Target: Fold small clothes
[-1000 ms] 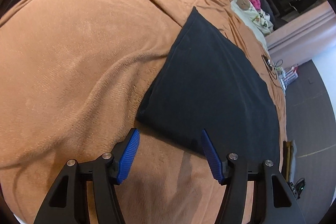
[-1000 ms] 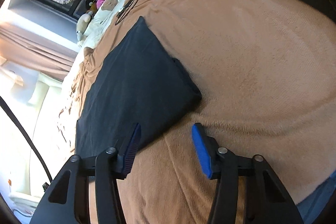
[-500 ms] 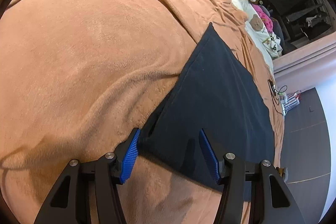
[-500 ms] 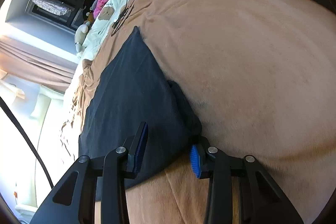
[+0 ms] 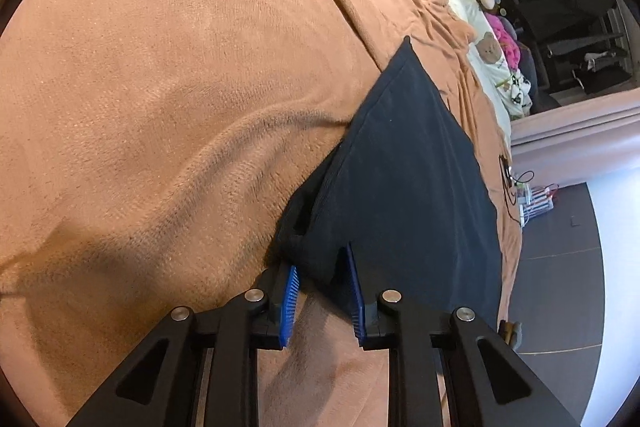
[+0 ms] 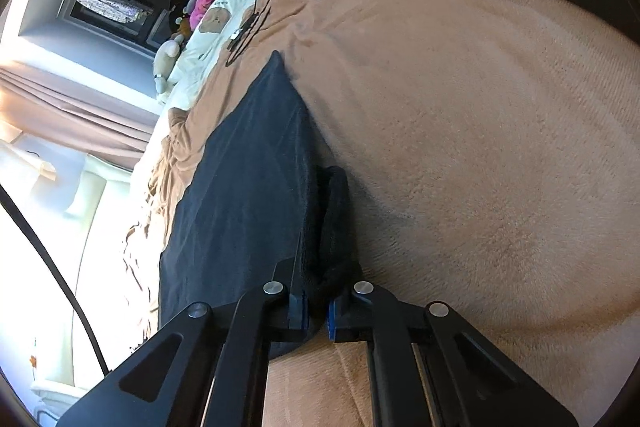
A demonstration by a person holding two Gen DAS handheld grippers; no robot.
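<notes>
Tan fleece blanket [image 5: 168,99] covers the bed where we work, and a dark navy folded garment [image 5: 408,195] lies flat across it. Our left gripper [image 5: 322,297] is closing around the garment's near left corner, pads not yet pressing, while our right gripper [image 6: 318,309] is clenched tight on the bunched right corner. If the left pinches only the top layer, lifting may pull the fold apart.
</notes>
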